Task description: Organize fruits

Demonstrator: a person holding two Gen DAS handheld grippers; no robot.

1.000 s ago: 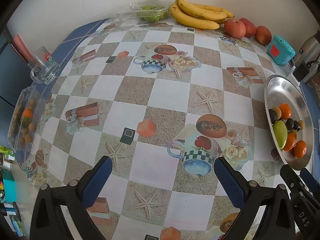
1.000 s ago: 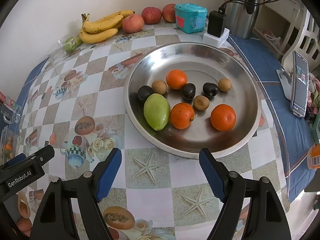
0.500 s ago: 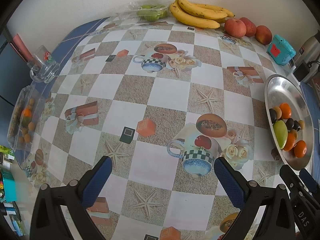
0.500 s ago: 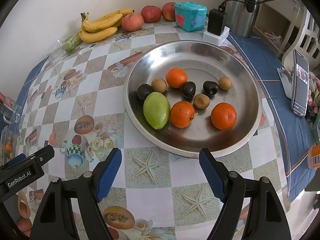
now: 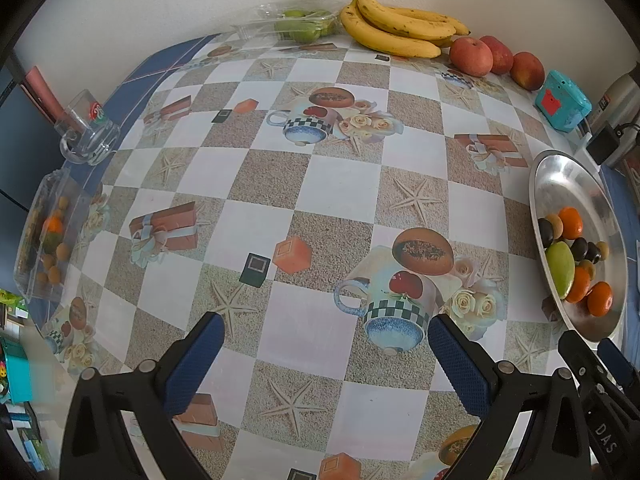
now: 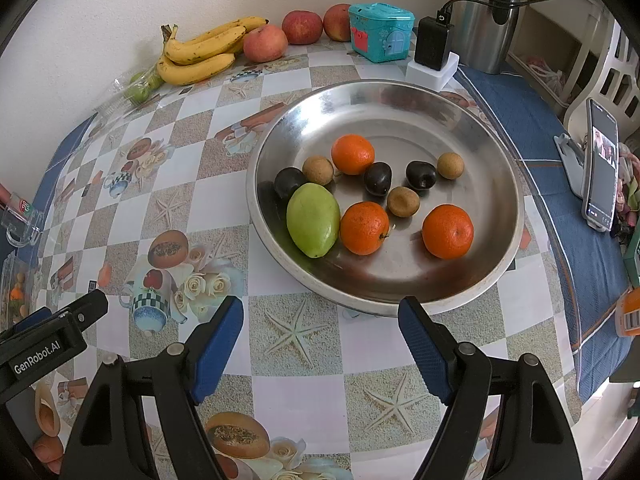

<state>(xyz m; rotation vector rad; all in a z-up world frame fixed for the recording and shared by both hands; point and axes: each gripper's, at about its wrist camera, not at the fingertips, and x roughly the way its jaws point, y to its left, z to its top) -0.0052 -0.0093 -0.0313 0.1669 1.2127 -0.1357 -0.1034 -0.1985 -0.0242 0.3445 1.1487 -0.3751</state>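
A round steel tray holds a green mango, three oranges, dark plums and small brown fruits. Above the table in front of the tray, my right gripper hovers open with nothing between its fingers. My left gripper is open too, over the patterned tablecloth left of the tray, and holds nothing. Bananas and three red apples lie along the back wall.
A clear box of green fruits sits left of the bananas. A glass mug and a clear tub of small fruits stand at the left edge. A teal toy box, charger, kettle and propped phone crowd the right.
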